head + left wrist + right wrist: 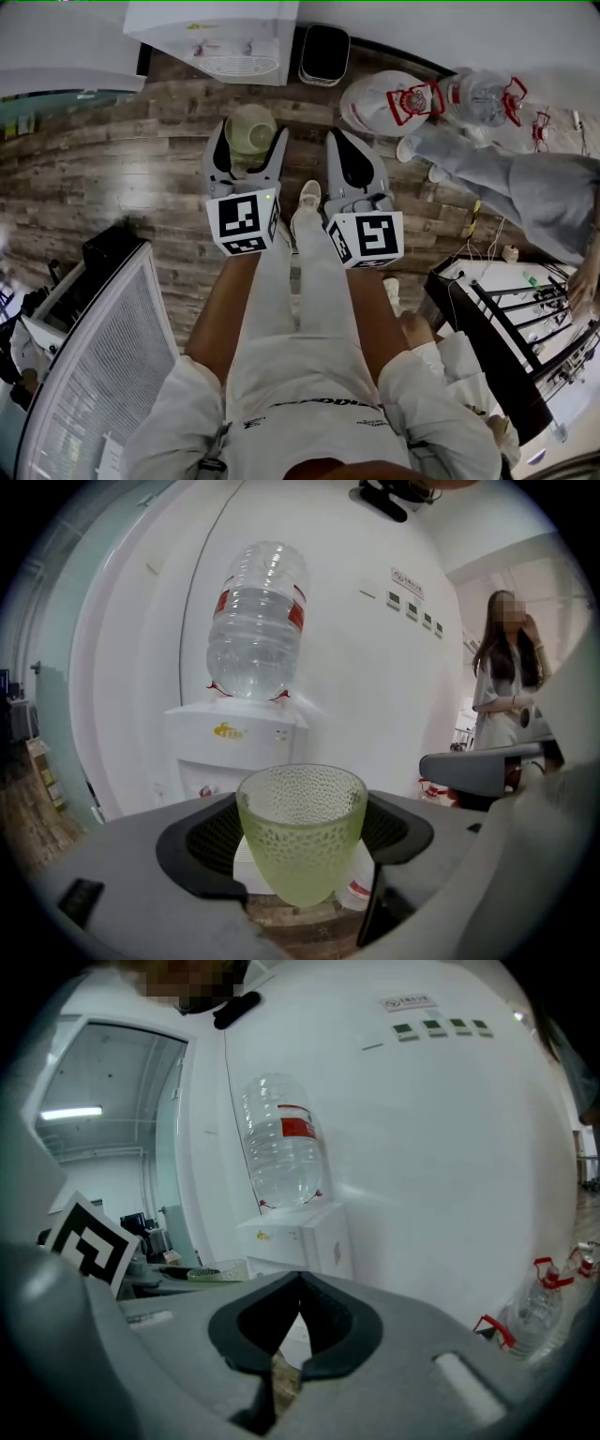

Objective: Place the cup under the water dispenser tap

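Observation:
A pale green dimpled glass cup (249, 127) stands upright between the jaws of my left gripper (249, 142), which is shut on its sides. In the left gripper view the cup (300, 822) fills the middle, held above the wood floor. The white water dispenser (220, 37) stands ahead against the wall, with its drip grille (242, 66) facing me. An upturned clear bottle (255, 621) sits on top of the dispenser (234, 747). My right gripper (339, 141) hangs beside the left one, shut and empty. Its jaws meet at the tips in the right gripper view (298, 1297).
A black bin (324, 52) stands right of the dispenser, and large water bottles (384, 98) lie on the floor beyond it. A person (525, 178) stands at the right. A dark rack (506, 328) is at the right, a grilled unit (94, 366) at the left.

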The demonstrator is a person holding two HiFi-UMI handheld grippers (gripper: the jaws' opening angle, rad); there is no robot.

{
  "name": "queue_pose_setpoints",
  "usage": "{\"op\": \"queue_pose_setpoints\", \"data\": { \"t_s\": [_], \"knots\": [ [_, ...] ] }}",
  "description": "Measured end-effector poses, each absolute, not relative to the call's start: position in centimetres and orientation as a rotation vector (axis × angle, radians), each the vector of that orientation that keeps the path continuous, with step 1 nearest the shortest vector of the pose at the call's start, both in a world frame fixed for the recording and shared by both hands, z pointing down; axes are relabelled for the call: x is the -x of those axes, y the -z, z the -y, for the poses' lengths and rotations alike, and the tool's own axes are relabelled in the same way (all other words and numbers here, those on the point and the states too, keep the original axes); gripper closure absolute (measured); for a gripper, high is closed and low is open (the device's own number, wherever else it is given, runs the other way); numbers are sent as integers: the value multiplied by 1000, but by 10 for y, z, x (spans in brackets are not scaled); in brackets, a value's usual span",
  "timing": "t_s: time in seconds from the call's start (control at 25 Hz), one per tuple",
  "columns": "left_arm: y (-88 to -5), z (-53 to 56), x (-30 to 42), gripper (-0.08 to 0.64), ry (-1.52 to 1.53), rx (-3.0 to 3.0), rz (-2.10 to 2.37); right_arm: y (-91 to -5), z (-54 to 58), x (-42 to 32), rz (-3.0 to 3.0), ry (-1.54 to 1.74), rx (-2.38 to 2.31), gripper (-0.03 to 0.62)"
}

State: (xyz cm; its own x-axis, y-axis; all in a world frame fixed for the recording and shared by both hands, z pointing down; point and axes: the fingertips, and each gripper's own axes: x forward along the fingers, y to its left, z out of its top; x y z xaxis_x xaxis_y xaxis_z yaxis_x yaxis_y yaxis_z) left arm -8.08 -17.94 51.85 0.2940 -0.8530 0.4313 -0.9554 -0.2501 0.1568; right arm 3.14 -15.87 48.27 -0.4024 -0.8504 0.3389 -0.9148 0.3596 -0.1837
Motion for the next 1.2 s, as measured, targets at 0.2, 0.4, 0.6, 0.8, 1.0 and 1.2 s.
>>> {"op": "queue_pose_setpoints", "data": {
  "t_s": [0.2,0.4,0.6,0.8,1.0,1.2],
  "knots": [
    [-555,197,85,190,-420,-2208,1647,-510,162,-34,2416,-528,-1583,592],
    [-596,215,87,190,-462,-2207,1623,-534,170,-34,2409,-543,-1574,594],
    [-630,232,87,189,-534,-2230,1606,-552,177,-32,2402,-526,-1550,594],
    [-661,254,91,189,-523,-2196,1589,-570,189,-32,2402,-547,-1540,594],
    [-693,268,99,188,-607,-2198,1587,-585,192,-33,2381,-520,-1524,594],
    [-726,283,104,187,-688,-2180,1560,-600,195,-30,2370,-527,-1501,592]
  ]
}}
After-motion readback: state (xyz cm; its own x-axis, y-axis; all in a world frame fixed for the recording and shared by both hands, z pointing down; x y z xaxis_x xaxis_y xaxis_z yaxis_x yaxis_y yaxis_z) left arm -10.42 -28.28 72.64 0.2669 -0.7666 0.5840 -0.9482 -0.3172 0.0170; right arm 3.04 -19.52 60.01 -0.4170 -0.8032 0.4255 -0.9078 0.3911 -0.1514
